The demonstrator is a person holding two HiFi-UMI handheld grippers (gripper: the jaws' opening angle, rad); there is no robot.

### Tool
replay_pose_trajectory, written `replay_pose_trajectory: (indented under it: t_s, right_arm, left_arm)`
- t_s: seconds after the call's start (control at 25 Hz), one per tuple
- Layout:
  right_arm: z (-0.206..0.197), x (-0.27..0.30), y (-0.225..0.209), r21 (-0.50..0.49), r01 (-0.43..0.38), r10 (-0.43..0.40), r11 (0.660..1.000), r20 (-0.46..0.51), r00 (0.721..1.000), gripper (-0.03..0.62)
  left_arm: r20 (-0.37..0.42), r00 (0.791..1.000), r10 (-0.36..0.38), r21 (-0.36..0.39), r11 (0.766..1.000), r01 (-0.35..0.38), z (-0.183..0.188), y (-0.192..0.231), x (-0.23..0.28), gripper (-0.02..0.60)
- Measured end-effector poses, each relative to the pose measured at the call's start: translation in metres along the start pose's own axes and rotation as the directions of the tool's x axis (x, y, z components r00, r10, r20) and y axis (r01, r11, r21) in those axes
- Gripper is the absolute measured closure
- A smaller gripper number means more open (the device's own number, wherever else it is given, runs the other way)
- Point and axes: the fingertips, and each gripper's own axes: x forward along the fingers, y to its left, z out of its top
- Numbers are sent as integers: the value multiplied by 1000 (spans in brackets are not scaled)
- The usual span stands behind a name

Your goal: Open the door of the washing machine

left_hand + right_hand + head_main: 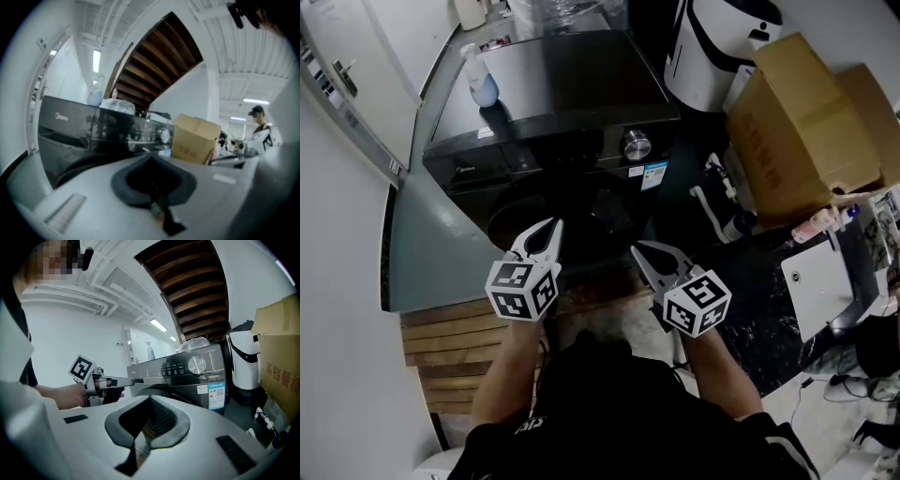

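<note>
The black front-loading washing machine (pixel 553 112) stands ahead of me, with a silver knob (pixel 637 144) on its control panel and its round dark door (pixel 548 220) below, closed. My left gripper (pixel 551 225) is shut and empty, its tips just in front of the door's left part. My right gripper (pixel 639 247) is also shut and empty, a little right of the door. In the right gripper view the machine (pixel 187 376) fills the middle and the left gripper (pixel 132 379) reaches in from the left. The left gripper view shows the machine's front (pixel 89 133) close ahead.
A blue-tinted bottle (pixel 481 80) stands on the machine's top. A cardboard box (pixel 806 122) and a white appliance (pixel 712 47) stand to the right, with hoses and clutter below them. Wooden slats (pixel 455 347) lie at the lower left. A person (pixel 258 126) stands far off.
</note>
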Motion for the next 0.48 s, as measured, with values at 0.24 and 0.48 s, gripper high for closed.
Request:
replay_pose_trajectory:
  t_s: [0.24, 0.48]
  right_arm:
    - [-9, 31, -11, -7, 48, -48, 999, -94, 994, 599]
    - [-7, 59, -16, -70, 87, -95, 994, -127, 987, 578]
  left_arm:
    - [15, 999, -41, -1, 999, 41, 13, 17, 11, 574]
    - [20, 996, -90, -8, 996, 90, 17, 31, 22, 574]
